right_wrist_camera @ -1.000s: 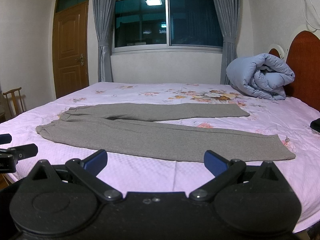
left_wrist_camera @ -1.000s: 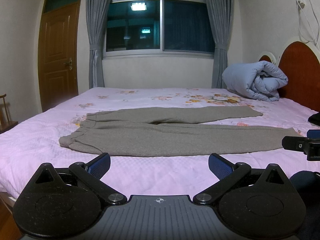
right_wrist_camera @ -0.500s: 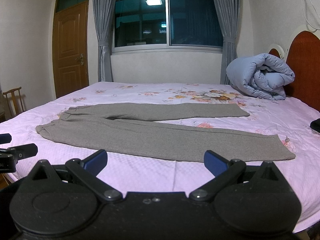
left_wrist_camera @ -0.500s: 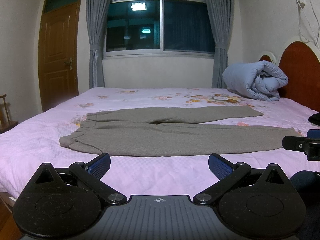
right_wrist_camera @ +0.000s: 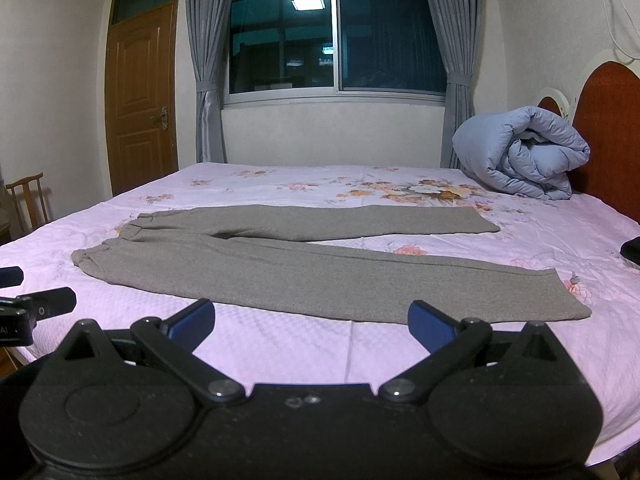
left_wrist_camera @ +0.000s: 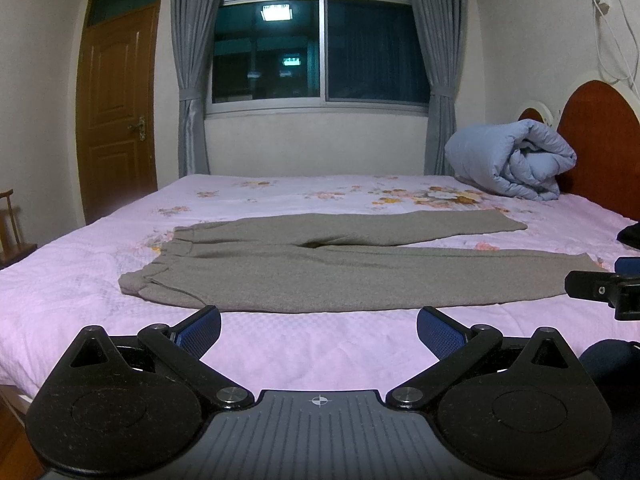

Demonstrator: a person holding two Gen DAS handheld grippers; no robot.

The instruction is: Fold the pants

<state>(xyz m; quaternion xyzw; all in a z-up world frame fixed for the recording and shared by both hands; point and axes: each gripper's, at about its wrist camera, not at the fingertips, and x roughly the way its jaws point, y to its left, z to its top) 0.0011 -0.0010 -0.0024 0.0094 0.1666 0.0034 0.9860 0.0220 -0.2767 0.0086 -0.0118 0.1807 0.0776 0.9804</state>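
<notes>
Grey pants (left_wrist_camera: 320,268) (right_wrist_camera: 304,256) lie flat and spread out on the pink floral bed (left_wrist_camera: 80,280) (right_wrist_camera: 560,240), waistband to the left, both legs running right and parted in a narrow V. My left gripper (left_wrist_camera: 319,330) hovers open over the bed's near edge, just short of the near leg. Further right, my right gripper (right_wrist_camera: 311,322) is open too, close to the near leg's lower part. Nothing sits between either pair of blue pads. Each view catches a bit of the other gripper at its side edge.
A rolled blue duvet (left_wrist_camera: 512,156) (right_wrist_camera: 524,152) rests at the far right by the red headboard (left_wrist_camera: 600,140). A dark object (left_wrist_camera: 630,236) lies at the bed's right edge. A wooden door (left_wrist_camera: 116,112), a chair (right_wrist_camera: 28,200) and a curtained window (left_wrist_camera: 320,44) stand beyond.
</notes>
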